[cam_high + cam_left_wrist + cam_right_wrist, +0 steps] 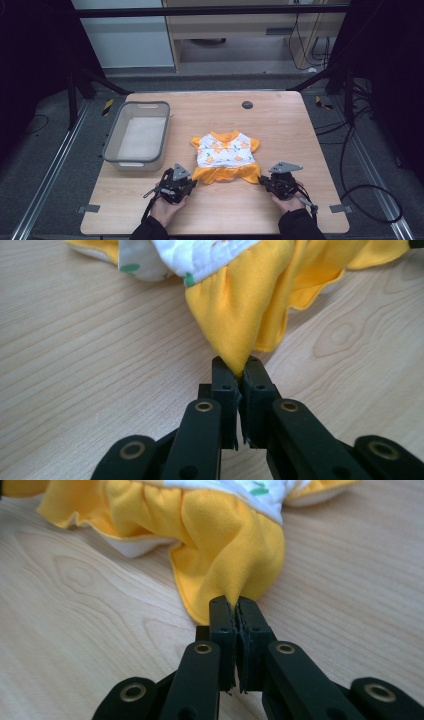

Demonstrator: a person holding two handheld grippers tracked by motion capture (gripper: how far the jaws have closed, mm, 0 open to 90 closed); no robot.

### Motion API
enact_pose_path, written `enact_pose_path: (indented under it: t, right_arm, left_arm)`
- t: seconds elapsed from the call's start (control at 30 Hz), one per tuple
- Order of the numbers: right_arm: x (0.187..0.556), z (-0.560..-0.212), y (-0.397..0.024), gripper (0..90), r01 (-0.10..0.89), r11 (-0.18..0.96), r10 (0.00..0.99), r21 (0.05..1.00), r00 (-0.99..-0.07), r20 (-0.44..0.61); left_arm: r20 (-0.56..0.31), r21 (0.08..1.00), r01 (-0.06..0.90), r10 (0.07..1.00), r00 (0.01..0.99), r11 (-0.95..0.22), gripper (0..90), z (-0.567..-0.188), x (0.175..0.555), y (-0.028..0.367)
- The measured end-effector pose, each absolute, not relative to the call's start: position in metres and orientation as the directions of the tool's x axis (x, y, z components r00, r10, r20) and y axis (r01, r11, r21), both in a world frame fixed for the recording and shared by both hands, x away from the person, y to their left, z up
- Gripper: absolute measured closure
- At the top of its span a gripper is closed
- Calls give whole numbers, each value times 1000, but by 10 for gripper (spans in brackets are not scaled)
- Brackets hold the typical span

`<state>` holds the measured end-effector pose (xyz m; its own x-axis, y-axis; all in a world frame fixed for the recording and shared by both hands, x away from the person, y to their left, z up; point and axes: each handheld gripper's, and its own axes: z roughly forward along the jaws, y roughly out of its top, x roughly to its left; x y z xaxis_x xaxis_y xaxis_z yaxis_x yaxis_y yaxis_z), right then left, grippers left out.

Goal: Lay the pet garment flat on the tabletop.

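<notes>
A small dress (225, 155) with a white printed top and an orange-yellow ruffled skirt lies flat on the wooden table (280, 120), neck pointing away from me. My left gripper (191, 181) is shut on the skirt's left hem corner (235, 330); the yellow cloth is pinched between its jaws at the left gripper (239, 371). My right gripper (262, 180) is shut on the skirt's right hem corner (235, 560), cloth pinched at the right gripper (235, 605). Both hands hold the grippers low, near the table's front.
A grey plastic bin (136, 134) stands on the table to the left of the dress. A dark round grommet (247, 104) sits near the table's far edge. Cables (350, 150) trail on the floor to the right. Bare wood lies right of the dress.
</notes>
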<state>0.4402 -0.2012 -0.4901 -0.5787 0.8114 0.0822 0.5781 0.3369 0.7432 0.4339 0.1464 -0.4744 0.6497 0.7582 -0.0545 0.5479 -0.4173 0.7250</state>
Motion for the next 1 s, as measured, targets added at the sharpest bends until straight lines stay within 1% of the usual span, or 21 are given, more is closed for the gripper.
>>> enact_pose_path:
  t: [0.07,0.13,0.23,0.27,0.3,0.4,0.5,0.53,0.6,0.73,0.77,0.8,0.83,0.87,0.9,0.93,0.97,1.0]
  right_arm:
    - [434,-479,-206,874,548,336,798,766,-597,77]
    - [431,-476,-208,872,539,330,793,775,-604,83]
    - [420,-460,-220,870,521,303,769,798,-628,118]
    - [417,-456,-222,869,521,290,766,803,-630,132]
    - [417,-456,-222,869,521,290,766,803,-630,132]
    - [404,-446,-229,869,508,288,736,812,-660,152]
    - [398,-447,-231,868,516,295,731,804,-664,158]
    - [391,-452,-232,854,527,312,730,790,-665,155]
    - [387,-458,-233,826,533,329,735,779,-662,143]
    - [385,-463,-235,781,536,326,750,779,-648,132]
    - [385,-463,-235,781,536,326,750,779,-648,132]
    - [385,-460,-236,786,522,320,751,791,-649,125]
    - [385,-460,-236,786,522,320,751,791,-649,125]
    - [385,-456,-235,795,506,298,753,809,-646,126]
    - [385,-456,-235,795,506,298,753,809,-646,126]
    - [385,-455,-235,801,499,296,755,815,-645,121]
    - [386,-454,-234,813,491,282,756,824,-642,124]
    - [389,-453,-232,840,480,271,757,834,-642,124]
  left_arm:
    - [-79,742,537,742,666,-403,864,-463,430,151]
    - [-89,748,533,736,671,-396,863,-458,428,153]
    - [-124,762,531,722,681,-370,863,-445,423,161]
    - [-148,762,536,709,690,-363,863,-440,419,166]
    - [-148,762,536,709,690,-363,862,-440,419,166]
    - [-187,739,562,690,700,-370,859,-439,412,170]
    - [-191,725,572,685,703,-384,851,-443,408,170]
    - [-195,711,583,686,701,-394,845,-446,405,169]
    - [-189,691,592,687,702,-415,814,-453,399,169]
    - [-167,695,581,691,703,-424,732,-455,397,170]
    - [-163,703,575,693,702,-417,732,-453,397,171]
    - [-142,736,548,700,700,-398,729,-445,394,174]
    - [-142,736,548,700,700,-398,728,-445,394,174]
    - [-122,767,518,707,697,-379,731,-436,392,175]
    - [-122,767,518,707,697,-379,737,-436,392,175]
    - [-108,788,496,711,695,-365,737,-431,391,175]
    - [-99,801,480,712,695,-358,747,-427,391,175]
    - [-91,810,467,712,696,-354,781,-424,391,173]
